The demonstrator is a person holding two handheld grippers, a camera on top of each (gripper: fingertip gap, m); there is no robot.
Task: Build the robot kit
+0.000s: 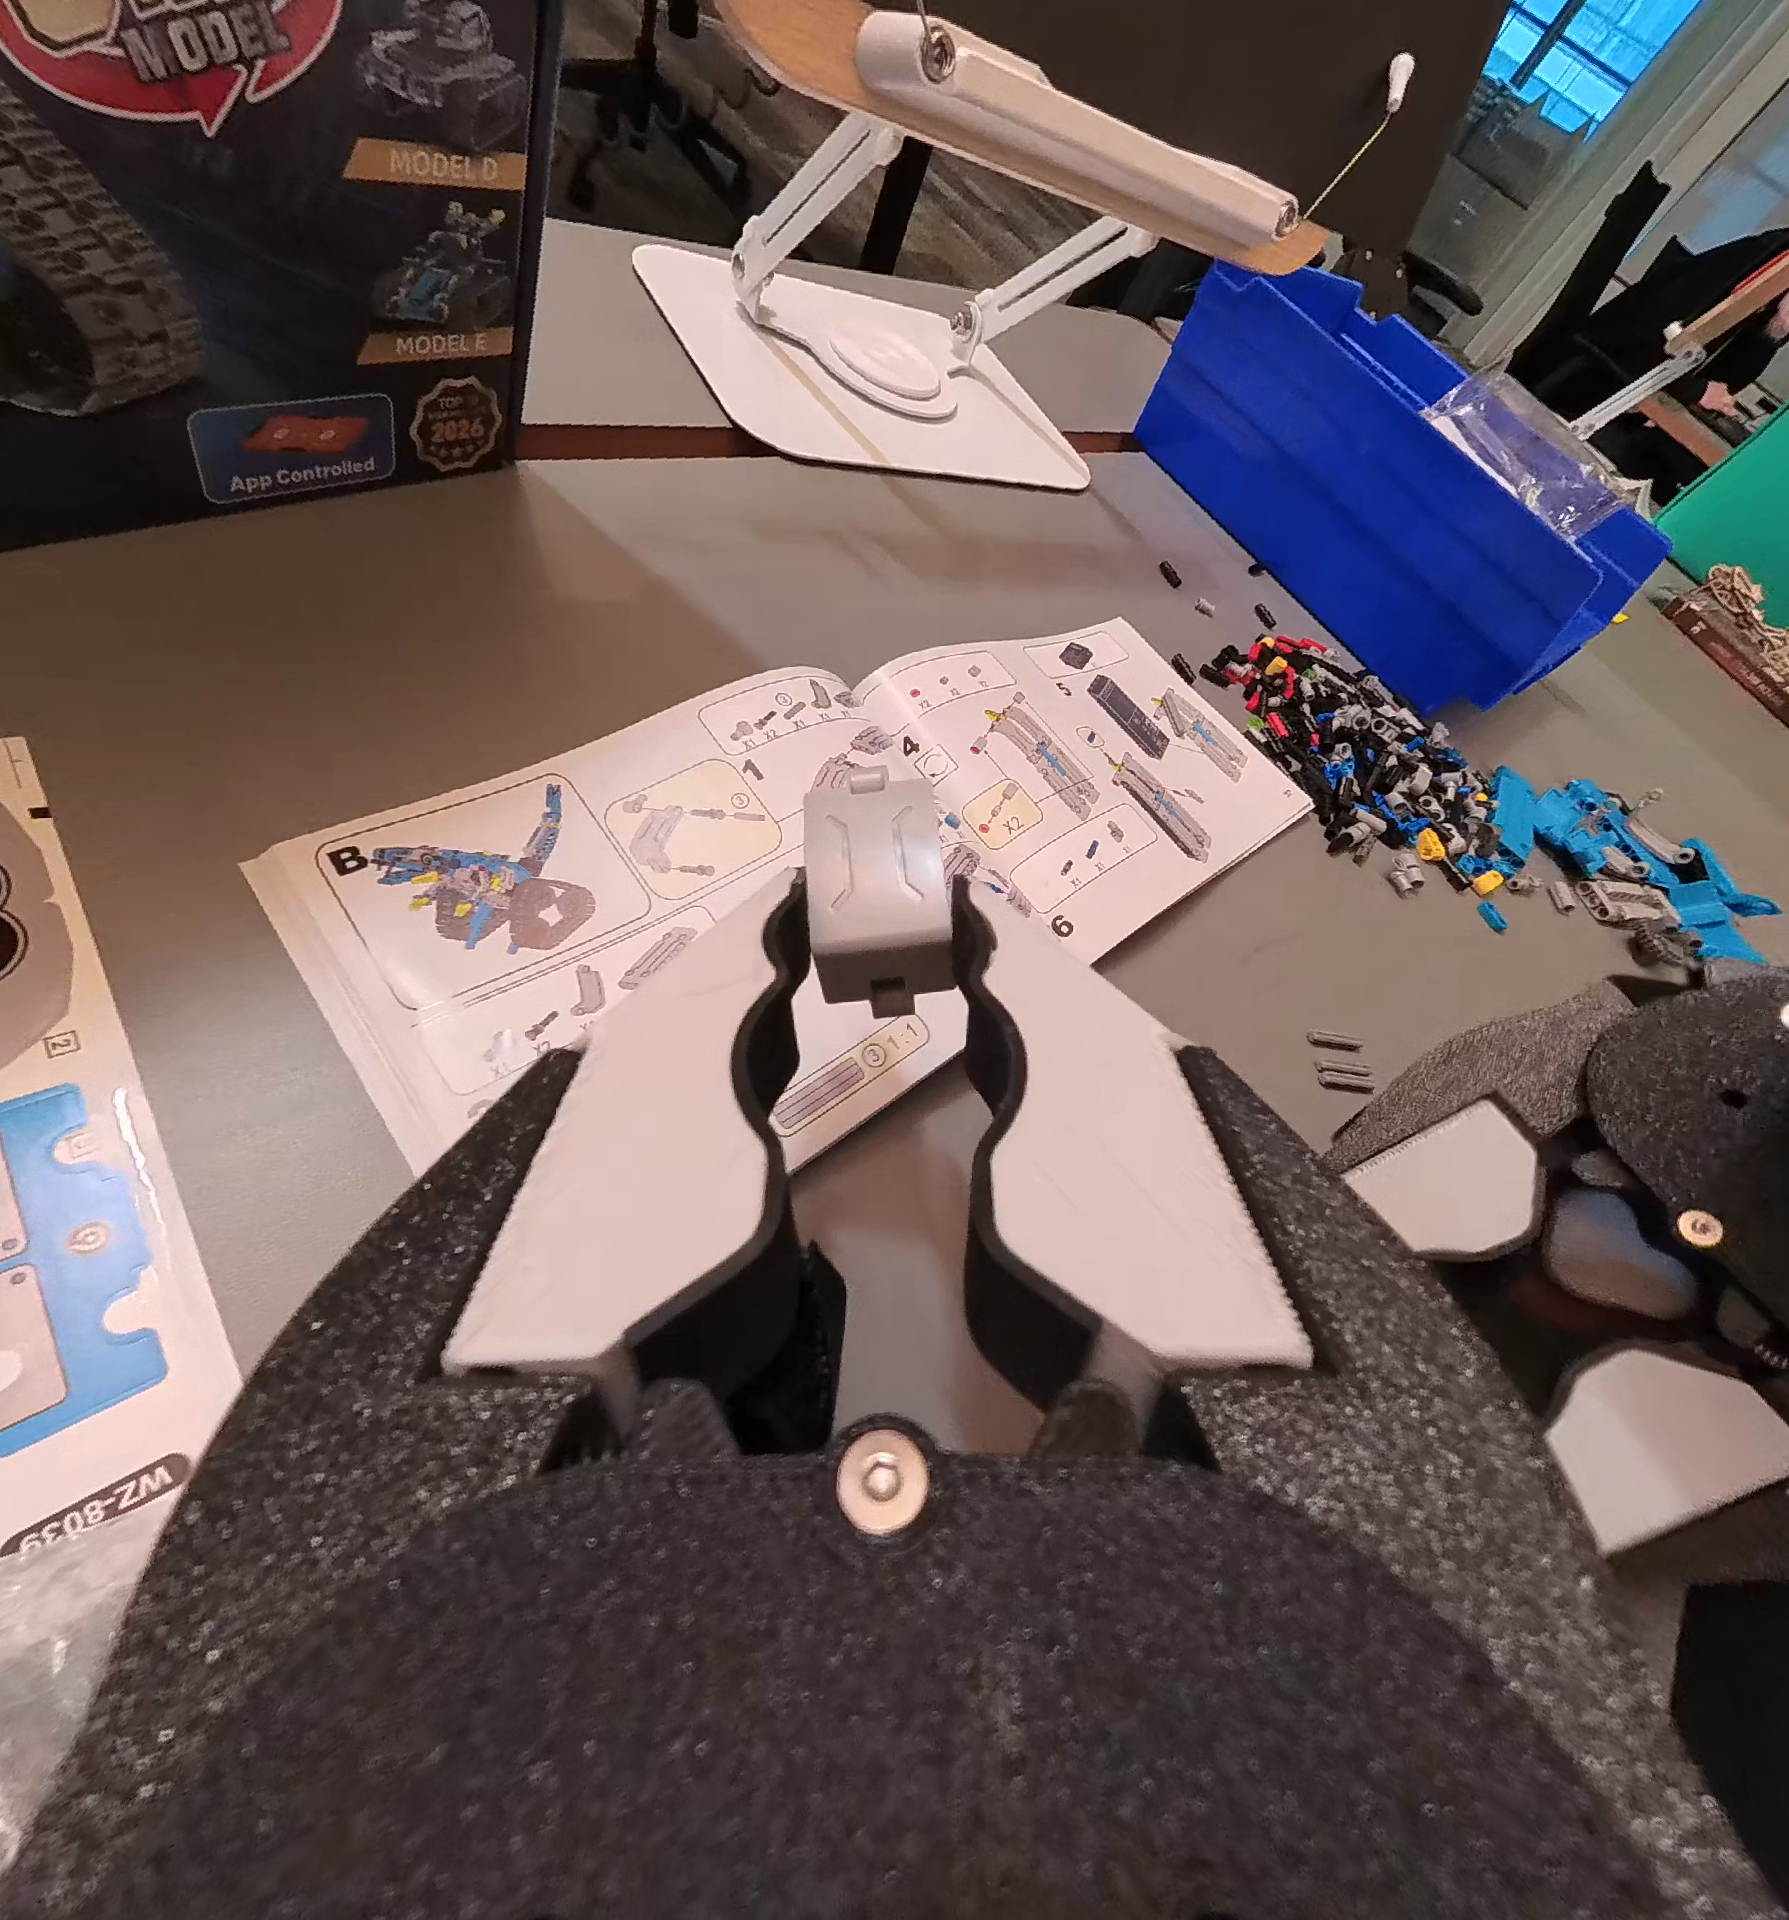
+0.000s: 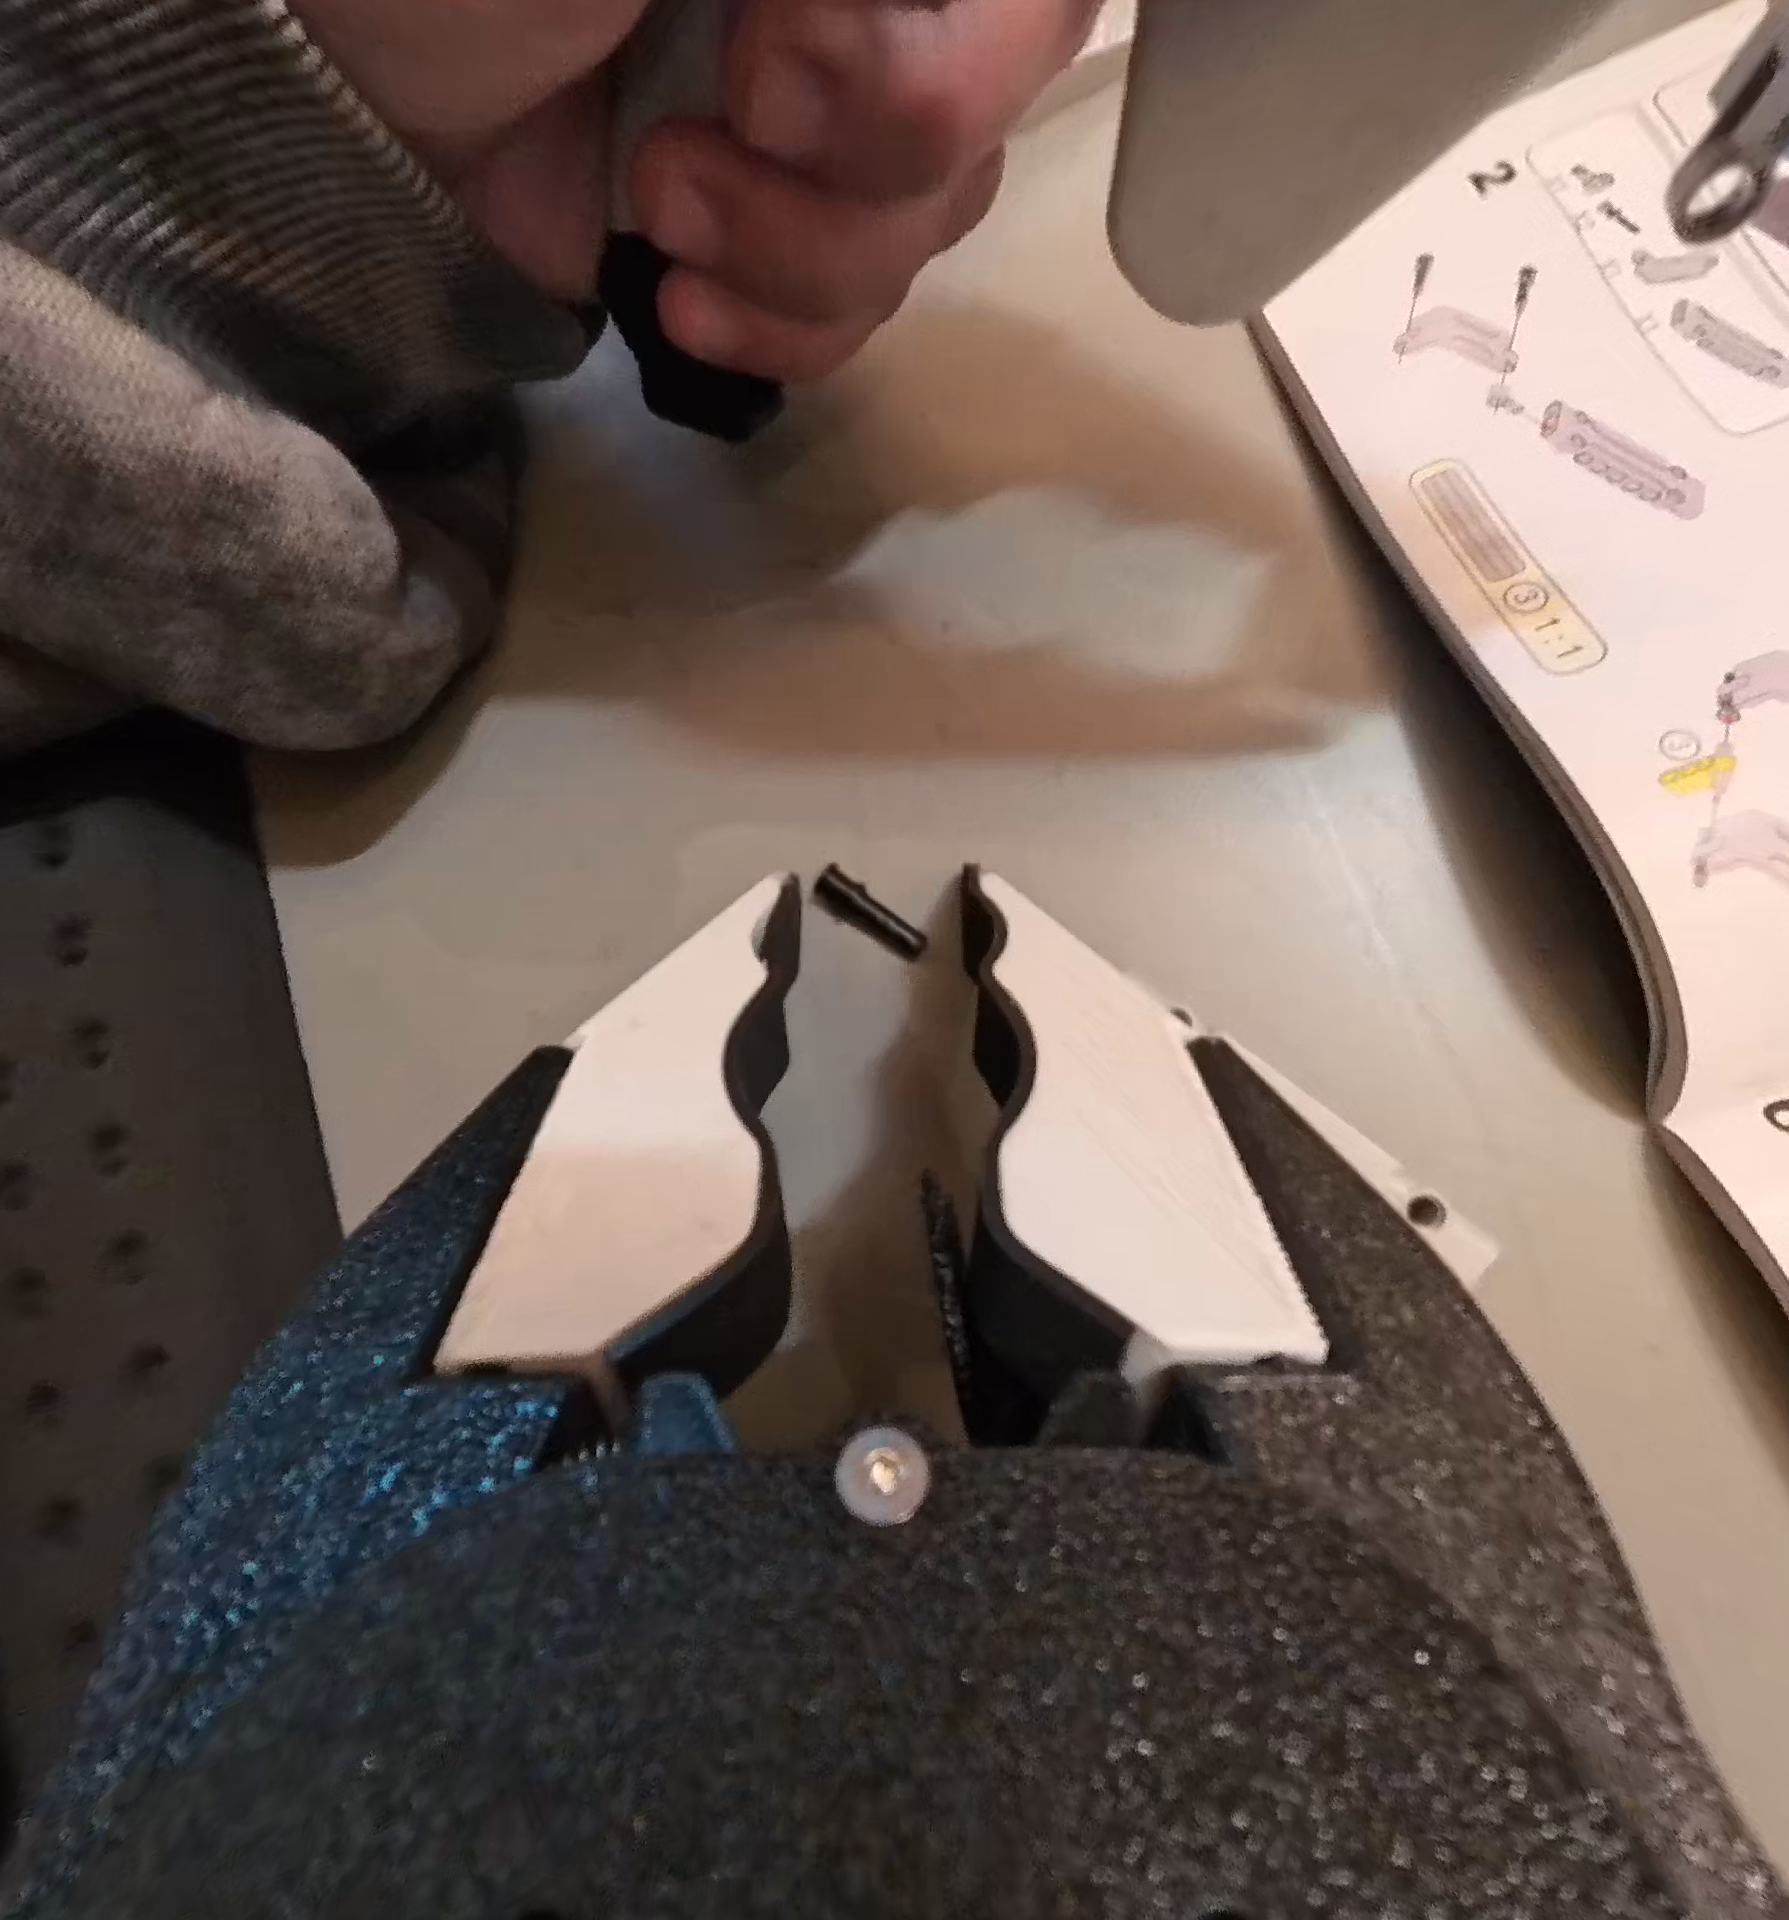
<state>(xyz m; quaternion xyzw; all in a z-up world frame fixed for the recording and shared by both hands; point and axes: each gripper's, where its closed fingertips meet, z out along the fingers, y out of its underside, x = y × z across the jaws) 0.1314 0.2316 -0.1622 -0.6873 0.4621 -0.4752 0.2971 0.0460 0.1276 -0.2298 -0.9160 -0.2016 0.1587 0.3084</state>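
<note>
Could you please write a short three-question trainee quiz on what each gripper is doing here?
1. True or false: the left gripper is shut on the grey curved piece.
2. What lies between the right gripper's open jaws? A) black pin B) yellow brick C) sticker sheet
3. What printed item lies open beneath the grey curved piece?

Key:
1. True
2. A, the black pin
3. The instruction booklet

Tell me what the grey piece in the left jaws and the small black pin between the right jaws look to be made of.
Grey curved panel piece: moulded plastic by the look, matte, with crisp recessed lines and a square tab.
Black pin: probably hard plastic too, slightly glossy, with a collar at one end; it is too small to be sure.
</note>
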